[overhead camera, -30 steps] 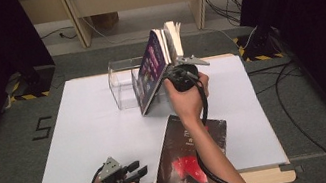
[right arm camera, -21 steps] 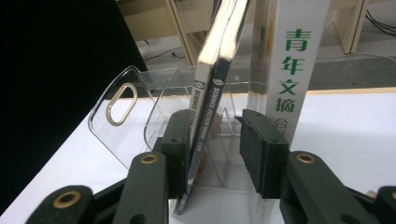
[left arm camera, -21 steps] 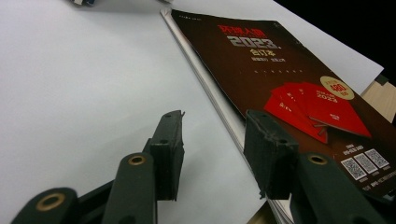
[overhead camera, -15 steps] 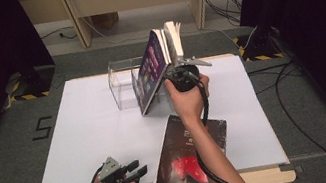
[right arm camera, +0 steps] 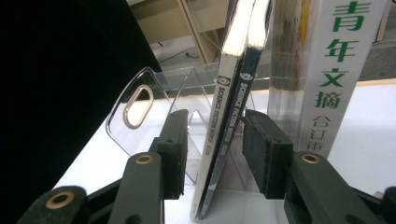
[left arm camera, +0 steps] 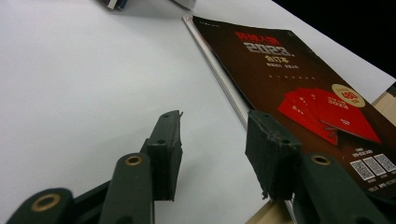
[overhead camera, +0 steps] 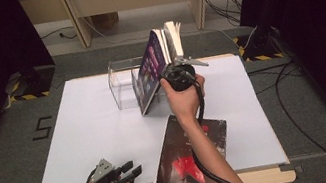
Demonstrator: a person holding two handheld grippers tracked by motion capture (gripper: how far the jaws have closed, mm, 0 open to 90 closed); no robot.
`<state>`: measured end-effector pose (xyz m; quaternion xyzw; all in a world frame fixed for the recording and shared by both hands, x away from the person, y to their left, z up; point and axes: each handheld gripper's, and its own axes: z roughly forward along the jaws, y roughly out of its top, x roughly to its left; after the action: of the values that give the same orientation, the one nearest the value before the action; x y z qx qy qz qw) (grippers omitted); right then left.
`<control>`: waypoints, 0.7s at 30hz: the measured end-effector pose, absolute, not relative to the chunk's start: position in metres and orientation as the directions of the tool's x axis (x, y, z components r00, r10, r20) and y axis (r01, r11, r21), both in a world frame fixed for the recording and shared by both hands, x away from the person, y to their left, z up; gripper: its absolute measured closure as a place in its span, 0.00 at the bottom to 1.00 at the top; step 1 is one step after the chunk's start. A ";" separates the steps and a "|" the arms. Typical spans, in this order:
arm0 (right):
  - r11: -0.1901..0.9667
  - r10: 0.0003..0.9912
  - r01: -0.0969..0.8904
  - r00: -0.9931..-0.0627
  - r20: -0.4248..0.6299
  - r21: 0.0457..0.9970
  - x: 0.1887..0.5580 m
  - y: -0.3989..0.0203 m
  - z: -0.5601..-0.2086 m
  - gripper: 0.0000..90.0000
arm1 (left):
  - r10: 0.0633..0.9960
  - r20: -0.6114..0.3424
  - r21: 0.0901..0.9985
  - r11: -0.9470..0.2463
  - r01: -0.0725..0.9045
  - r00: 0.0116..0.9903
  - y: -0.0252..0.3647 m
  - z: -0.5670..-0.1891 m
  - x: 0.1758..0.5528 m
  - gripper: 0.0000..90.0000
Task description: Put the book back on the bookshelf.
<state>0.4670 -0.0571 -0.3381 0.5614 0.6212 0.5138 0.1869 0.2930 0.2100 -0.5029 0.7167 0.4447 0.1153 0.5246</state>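
While the right gripper (right arm camera: 212, 149) stands with jaws just opening, apart around two leaning magazines (right arm camera: 224, 116) in the clear stand (right arm camera: 140, 100), their tops cut off, left gripper (left arm camera: 212, 154) open and empty beside the dark magazine (left arm camera: 299, 79).

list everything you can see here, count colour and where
magazines: two, thin, white and dark spines, leaning in the holder between the right gripper's open jaws, which have just been opening
thick book: one, white spine with green characters, upright beside them
holder: one, clear plastic, far middle of the table
dark magazine: one, black-brown with red, flat at the near edge
table: one, white top
cables: black, on the floor at right
left gripper: black, open, near edge
right gripper: black, at the magazines
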 end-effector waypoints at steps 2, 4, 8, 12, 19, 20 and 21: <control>-0.159 0.890 0.513 -0.295 0.347 0.843 0.471 -0.057 -0.340 0.67 | 0.755 -0.305 0.852 -0.055 0.520 0.580 0.209 -0.504 0.296 0.61; -0.162 0.891 0.516 -0.291 0.350 0.841 0.472 -0.057 -0.340 0.67 | 0.754 -0.306 0.851 -0.057 0.522 0.581 0.208 -0.504 0.297 0.61; -0.169 0.895 0.504 -0.282 0.346 0.847 0.481 -0.056 -0.336 0.67 | 0.750 -0.304 0.850 -0.065 0.523 0.587 0.208 -0.505 0.298 0.61; -0.165 0.907 0.509 -0.257 0.332 0.845 0.489 -0.048 -0.333 0.67 | 0.749 -0.307 0.853 -0.057 0.519 0.587 0.210 -0.503 0.297 0.61; -0.171 0.917 0.518 -0.227 0.327 0.838 0.497 -0.045 -0.333 0.69 | 0.737 -0.307 0.858 -0.059 0.511 0.601 0.208 -0.501 0.297 0.61; -0.171 0.917 0.518 -0.227 0.327 0.838 0.497 -0.045 -0.333 0.69 | 0.737 -0.307 0.858 -0.059 0.511 0.601 0.208 -0.501 0.297 0.61; -0.169 0.921 0.517 -0.221 0.321 0.839 0.500 -0.044 -0.333 0.70 | 0.734 -0.304 0.859 -0.065 0.508 0.608 0.207 -0.500 0.297 0.61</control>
<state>0.4999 -0.0441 -0.3331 0.5886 0.6105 0.4878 0.2071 0.2974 0.2069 -0.5001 0.7220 0.4298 0.1061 0.5318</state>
